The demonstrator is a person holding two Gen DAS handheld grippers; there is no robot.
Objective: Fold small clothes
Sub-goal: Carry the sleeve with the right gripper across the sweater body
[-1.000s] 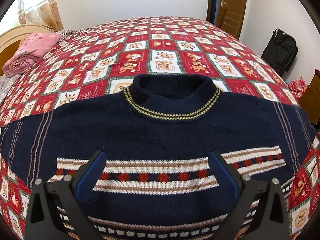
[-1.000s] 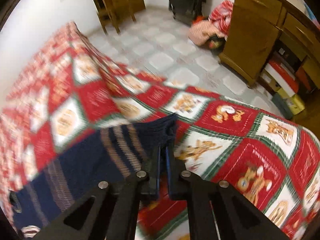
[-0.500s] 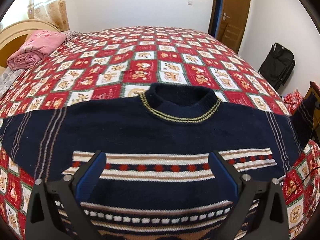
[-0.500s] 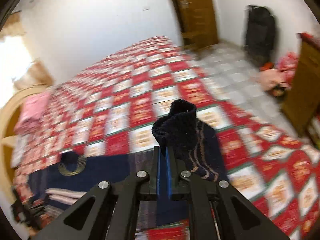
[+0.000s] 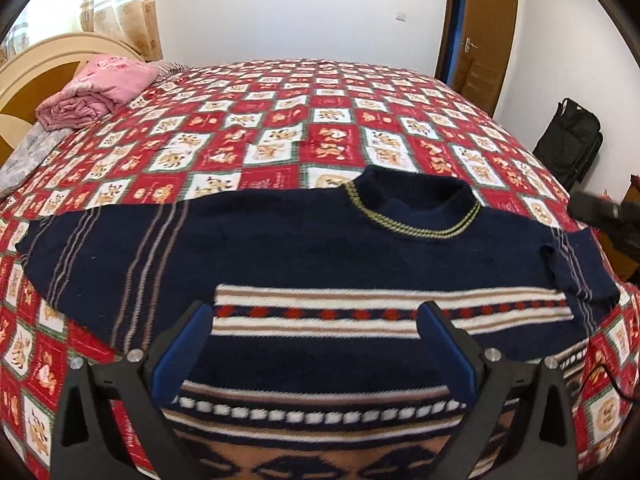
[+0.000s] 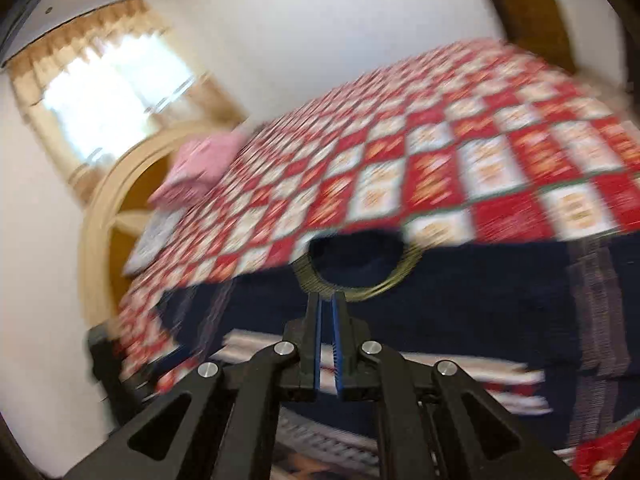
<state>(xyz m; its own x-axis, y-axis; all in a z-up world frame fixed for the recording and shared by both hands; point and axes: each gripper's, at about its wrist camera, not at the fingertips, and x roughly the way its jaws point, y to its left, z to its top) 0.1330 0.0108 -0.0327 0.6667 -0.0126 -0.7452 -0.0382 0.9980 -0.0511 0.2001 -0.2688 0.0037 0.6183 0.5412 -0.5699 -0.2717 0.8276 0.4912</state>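
A navy knit sweater (image 5: 304,256) with striped bands lies front up on the bed, collar (image 5: 416,208) away from me. Its right sleeve (image 5: 572,268) is folded in over the right shoulder; its left sleeve (image 5: 92,248) lies spread out. My left gripper (image 5: 316,344) is open and empty above the sweater's chest bands. My right gripper (image 6: 326,300) has its jaws nearly together with nothing between them, above the sweater (image 6: 440,304) near the collar (image 6: 356,264); this view is blurred. It shows as a dark blur at the right edge of the left wrist view (image 5: 600,212).
The bed has a red and white patchwork quilt (image 5: 280,128). Folded pink bedding (image 5: 100,92) lies by the headboard (image 5: 44,64) at far left. A black bag (image 5: 568,140) stands on the floor at right, near a wooden door (image 5: 484,36).
My right gripper carried the right sleeve up and inward, let it go on the sweater, and has swung toward the collar. My left gripper has pulled back and turned a little.
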